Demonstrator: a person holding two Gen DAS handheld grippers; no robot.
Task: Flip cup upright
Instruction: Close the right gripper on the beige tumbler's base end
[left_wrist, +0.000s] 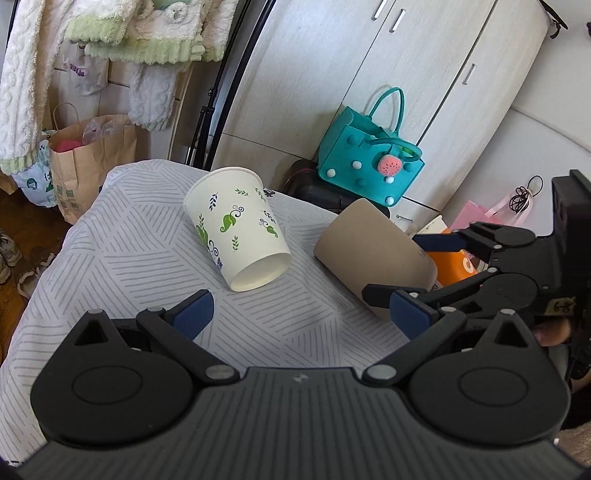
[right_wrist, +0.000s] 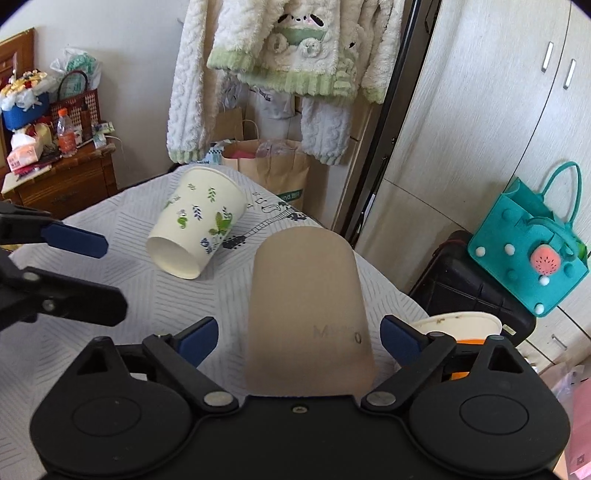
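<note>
Both pairs of jaws stand spread wide, neither one pinching anything. Two grippers are in view: the left gripper (left_wrist: 302, 312) hangs over the near part of the table with bare cloth between its blue pads, and the right gripper (right_wrist: 300, 336) has the tan cup (right_wrist: 308, 306) lying between its fingers with a gap showing on each side, so the pads are beside the cup and not touching it. Two cups lie on the table (left_wrist: 129, 258), which is draped in a grey cloth with striped patterning. One is the white paper cup (left_wrist: 236, 227) printed with green leaves, tipped on its side with its base raised and its open mouth low and toward the cameras. The other is the tan cup (left_wrist: 373, 254), plain and also on its side near the table's right edge, its closed base pointing away from the right gripper. The two cups lie near each other but apart. Behind the table stand one teal bag (left_wrist: 373, 162) with white dots, one brown paper bag (left_wrist: 92, 162), and one fluffy white-and-green garment (right_wrist: 295, 55) hanging up. An orange container (right_wrist: 461, 332) sits just past the table's right edge.
</note>
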